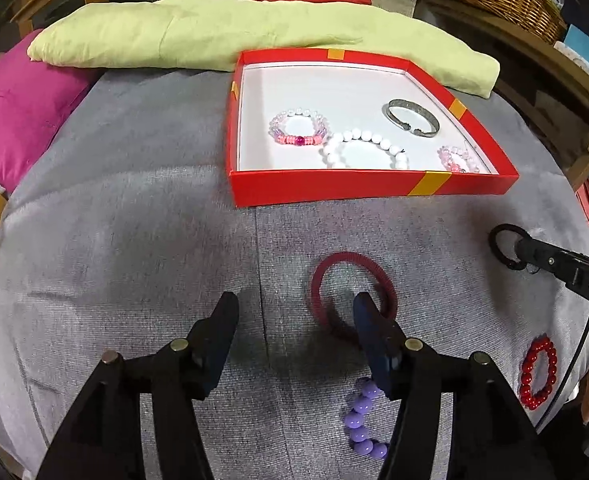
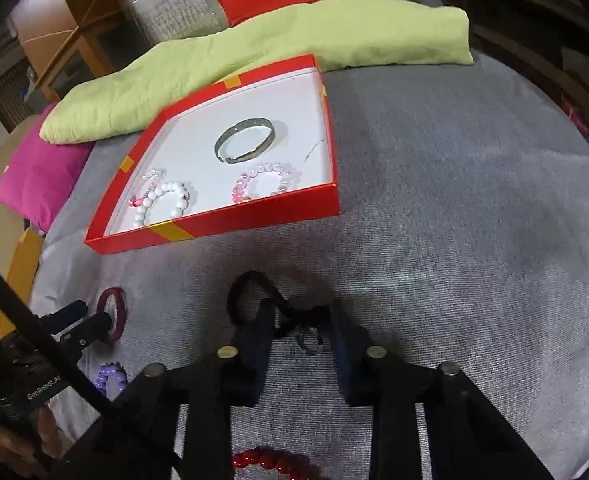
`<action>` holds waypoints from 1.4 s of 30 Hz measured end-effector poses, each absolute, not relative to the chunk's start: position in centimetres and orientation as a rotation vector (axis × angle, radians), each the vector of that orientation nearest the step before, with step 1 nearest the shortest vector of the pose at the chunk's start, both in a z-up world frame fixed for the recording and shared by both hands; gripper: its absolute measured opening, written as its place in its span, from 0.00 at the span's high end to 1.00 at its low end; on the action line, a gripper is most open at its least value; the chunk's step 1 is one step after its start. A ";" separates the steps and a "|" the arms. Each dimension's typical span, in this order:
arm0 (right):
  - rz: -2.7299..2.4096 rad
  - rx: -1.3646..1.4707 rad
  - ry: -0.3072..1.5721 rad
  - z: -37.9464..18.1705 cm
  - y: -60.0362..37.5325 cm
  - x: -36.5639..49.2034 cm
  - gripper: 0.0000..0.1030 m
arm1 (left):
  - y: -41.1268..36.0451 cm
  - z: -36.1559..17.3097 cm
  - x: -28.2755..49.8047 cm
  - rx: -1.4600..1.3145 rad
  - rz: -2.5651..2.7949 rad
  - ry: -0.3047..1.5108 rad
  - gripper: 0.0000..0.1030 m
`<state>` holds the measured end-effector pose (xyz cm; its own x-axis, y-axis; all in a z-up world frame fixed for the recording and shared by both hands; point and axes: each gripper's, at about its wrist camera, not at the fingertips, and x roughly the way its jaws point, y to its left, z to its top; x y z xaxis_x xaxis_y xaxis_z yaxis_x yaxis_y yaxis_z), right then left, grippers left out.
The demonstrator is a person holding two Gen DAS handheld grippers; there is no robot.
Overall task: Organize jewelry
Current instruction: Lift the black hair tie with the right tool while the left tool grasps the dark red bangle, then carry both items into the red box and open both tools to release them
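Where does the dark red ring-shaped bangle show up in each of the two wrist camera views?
Left wrist view: dark red bangle lies on the grey cloth, lower centre, one left claw finger over it.
Right wrist view: dark red bangle sits far left, lower half, partly behind the other claw.
Shared landmark: the red box lies beyond it in both.

A grey fabric surface carries a red box, a dark red bangle, purple and red bead bracelets, a black cord loop, plus green and magenta cushions.
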<state>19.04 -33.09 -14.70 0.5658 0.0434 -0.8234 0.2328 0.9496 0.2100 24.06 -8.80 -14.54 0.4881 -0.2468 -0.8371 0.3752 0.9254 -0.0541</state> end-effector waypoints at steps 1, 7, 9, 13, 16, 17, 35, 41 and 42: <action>-0.117 0.300 0.963 -14.7 -33.0 19.0 0.78 | -8.8 -14.5 24.1 0.141 -0.379 0.993 0.41; -0.115 0.284 0.966 -14.9 -32.9 19.0 0.79 | -8.7 -14.2 24.1 0.072 -0.415 0.992 0.43; -0.117 0.286 0.967 -15.0 -33.0 19.0 0.79 | -9.3 -14.2 24.0 0.109 -0.399 0.978 0.52; -0.123 0.261 0.968 -15.0 -32.6 19.1 0.79 | -9.5 -14.3 24.1 0.149 -0.371 0.961 0.63; -0.122 0.263 0.968 -15.0 -32.5 19.2 0.79 | -9.4 -14.3 24.2 0.161 -0.351 0.950 0.69; -0.121 0.268 0.967 -15.0 -32.6 19.2 0.79 | -9.4 -14.4 24.3 0.162 -0.349 0.950 0.69; -0.088 0.329 0.985 -14.9 -33.6 18.7 0.77 | -8.5 -12.8 23.2 0.196 -0.318 0.885 0.54; -0.095 0.320 0.988 -14.9 -33.4 18.7 0.77 | -10.0 -13.6 22.9 0.248 -0.403 0.915 0.54; -0.096 0.320 0.989 -14.9 -33.4 18.8 0.77 | -10.2 -13.8 23.1 0.248 -0.410 0.927 0.54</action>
